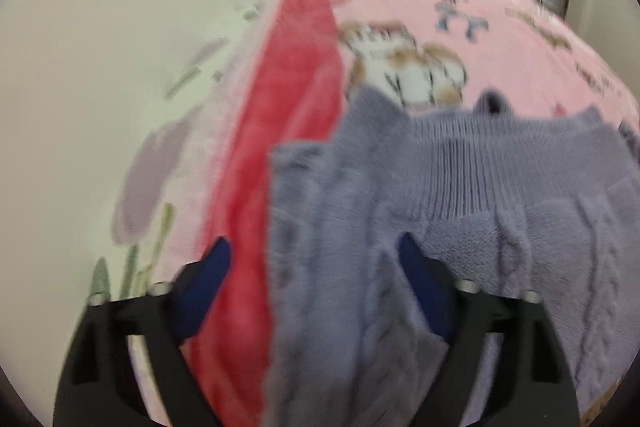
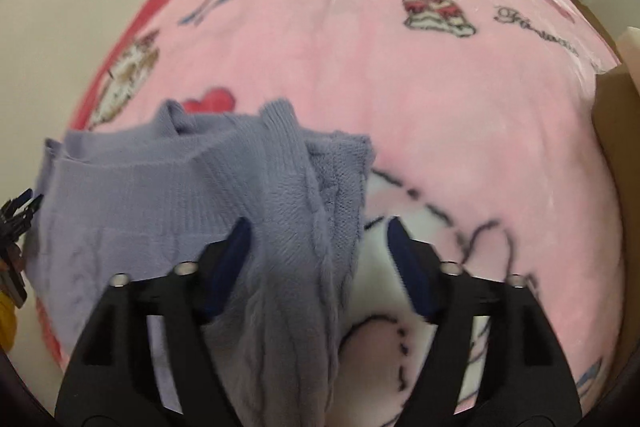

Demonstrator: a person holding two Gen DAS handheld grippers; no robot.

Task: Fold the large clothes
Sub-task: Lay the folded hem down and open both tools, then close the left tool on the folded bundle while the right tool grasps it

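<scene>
You are finishing fold on lavender sweater (image 1: 460, 187) on bed blanket (image 2: 400, 67); left hand-held gripper (image 1: 314, 255) and right hand-held gripper (image 2: 316, 231) both gaping, gripping nothing. Next, likely regrasping edge.

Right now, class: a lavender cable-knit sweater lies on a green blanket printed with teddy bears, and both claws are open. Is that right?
Not quite. The blanket is pink, with a red border, as the right wrist view shows. The rest holds: the lavender sweater lies on it, and the left claw and right claw are open.
</scene>
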